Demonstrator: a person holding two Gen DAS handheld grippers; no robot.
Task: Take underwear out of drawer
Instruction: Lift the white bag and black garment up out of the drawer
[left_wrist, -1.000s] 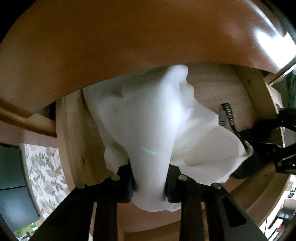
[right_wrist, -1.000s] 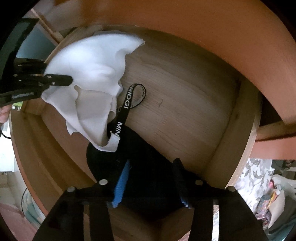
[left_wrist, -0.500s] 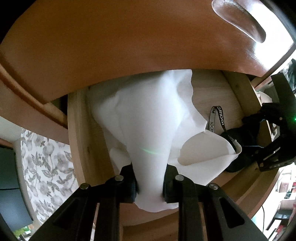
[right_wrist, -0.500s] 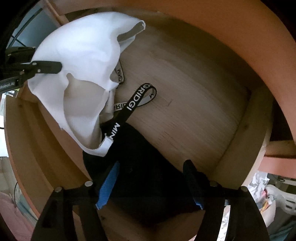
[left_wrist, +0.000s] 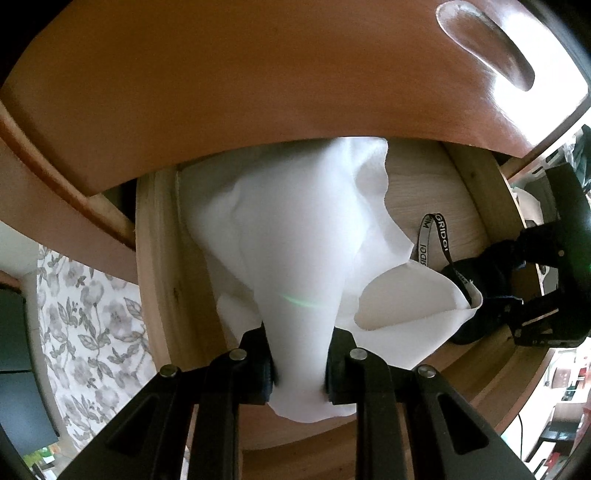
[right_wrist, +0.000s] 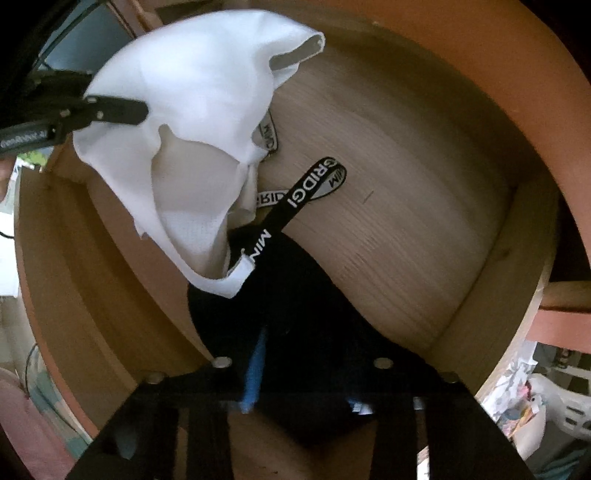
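Note:
White underwear (left_wrist: 295, 240) hangs bunched out of the wooden drawer (left_wrist: 436, 192), and my left gripper (left_wrist: 299, 369) is shut on its lower fold. The right wrist view shows the same white piece (right_wrist: 192, 92) lifted at upper left, with the left gripper (right_wrist: 140, 110) pinching it. Black underwear (right_wrist: 295, 302) with a lettered black waistband (right_wrist: 306, 188) lies on the drawer floor (right_wrist: 399, 206), partly under the white piece. My right gripper (right_wrist: 304, 387) points down with its jaws closing on the black fabric bunched between its pads. From the left wrist view the right gripper (left_wrist: 546, 295) sits over the black underwear (left_wrist: 476, 280).
An orange-brown furniture panel (left_wrist: 258, 74) with a recessed handle (left_wrist: 487, 48) overhangs the back of the drawer. The drawer's wooden side walls (right_wrist: 517, 236) hem in both grippers. Floral fabric (left_wrist: 92, 314) lies below left, and household clutter (right_wrist: 546, 398) outside at lower right.
The right jaws opened wide over the black underwear, then narrowed onto it. The left gripper shifted slightly, still holding the white piece, and more of the black waistband shows.

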